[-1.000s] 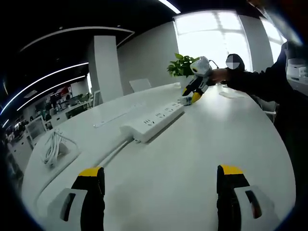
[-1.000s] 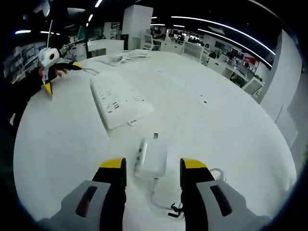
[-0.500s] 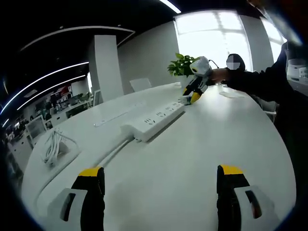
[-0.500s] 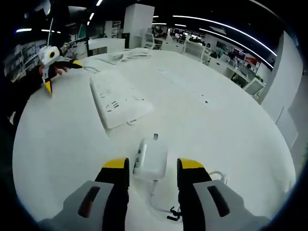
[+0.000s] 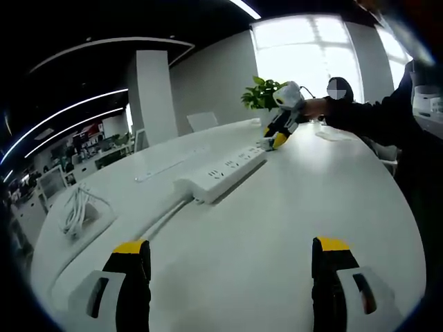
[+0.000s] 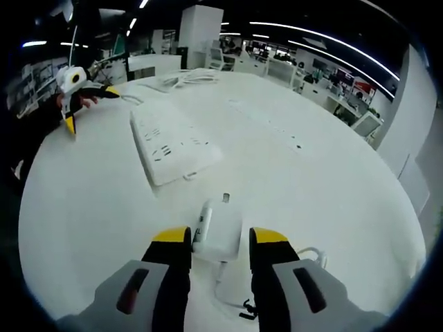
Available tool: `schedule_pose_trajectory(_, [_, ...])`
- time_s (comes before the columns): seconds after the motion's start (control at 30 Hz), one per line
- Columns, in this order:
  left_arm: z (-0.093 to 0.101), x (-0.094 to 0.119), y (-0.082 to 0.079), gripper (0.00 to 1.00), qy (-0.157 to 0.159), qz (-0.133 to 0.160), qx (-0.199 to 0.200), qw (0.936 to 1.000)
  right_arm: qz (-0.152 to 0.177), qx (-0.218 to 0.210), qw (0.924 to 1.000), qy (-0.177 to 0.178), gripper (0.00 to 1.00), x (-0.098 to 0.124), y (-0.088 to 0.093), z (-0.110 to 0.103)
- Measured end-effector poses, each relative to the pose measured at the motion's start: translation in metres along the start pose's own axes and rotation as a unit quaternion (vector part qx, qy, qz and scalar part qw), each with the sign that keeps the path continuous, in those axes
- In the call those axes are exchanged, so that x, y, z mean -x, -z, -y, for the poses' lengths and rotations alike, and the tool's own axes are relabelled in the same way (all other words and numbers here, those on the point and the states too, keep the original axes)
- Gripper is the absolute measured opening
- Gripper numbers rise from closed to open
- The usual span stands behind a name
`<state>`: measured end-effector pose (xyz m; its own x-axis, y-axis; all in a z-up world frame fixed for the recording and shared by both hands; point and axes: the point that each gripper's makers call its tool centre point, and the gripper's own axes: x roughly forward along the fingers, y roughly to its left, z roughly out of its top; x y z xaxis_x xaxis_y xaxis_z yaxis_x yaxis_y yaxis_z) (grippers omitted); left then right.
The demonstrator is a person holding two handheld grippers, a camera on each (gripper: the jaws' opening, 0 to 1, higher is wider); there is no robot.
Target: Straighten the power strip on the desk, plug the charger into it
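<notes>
We had brought the right gripper (image 6: pixel 214 238) jaws closer around the charger (image 6: pixel 218 226); they seemed almost touching it, not yet clamped. The charger lay on the desk (image 6: pixel 332 187) near the power strip (image 6: pixel 169 142). The left gripper (image 5: pixel 232 252) stayed wide apart, empty.

Place: open-plan office.
Work surface: large white desk (image 5: pixel 277 207) with rounded edges.
Lighting: long strip lights (image 6: pixel 325 43) across a dark ceiling.
Background: rows of desks and chairs (image 6: pixel 277 68), blurred, receding into the floor.
Structure: broad white pillar (image 5: pixel 154 97), big bright window (image 5: pixel 304 55).
Greenery: potted plant (image 5: pixel 261 93) by the window.
Seating: white chair (image 5: pixel 201 122) at the desk's far edge.
</notes>
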<state>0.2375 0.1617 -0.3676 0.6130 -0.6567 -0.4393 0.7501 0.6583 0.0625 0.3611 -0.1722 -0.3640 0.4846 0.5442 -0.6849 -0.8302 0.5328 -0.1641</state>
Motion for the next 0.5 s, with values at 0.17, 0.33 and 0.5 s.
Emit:
schedule_pose_trajectory(0.17, [0.0003,-0.0001,0.0009,0.99,0.001,0.0,0.001,1.0,0.001,-0.004,1.0,-0.004,0.31,-0.001,0.0003,-0.0032])
schedule_pose_trajectory(0.33, [0.0,0.0002,0.002,0.99,0.0,-0.001,0.002,1.0,0.0,-0.001,1.0,-0.004,0.3,-0.0023,-0.0001,-0.0051])
schedule_pose_trajectory(0.5, [-0.0001,0.0003,0.0024,0.99,0.0,-0.001,0.002,1.0,0.0,-0.002,1.0,-0.004,0.29,-0.0025,0.0,-0.0047])
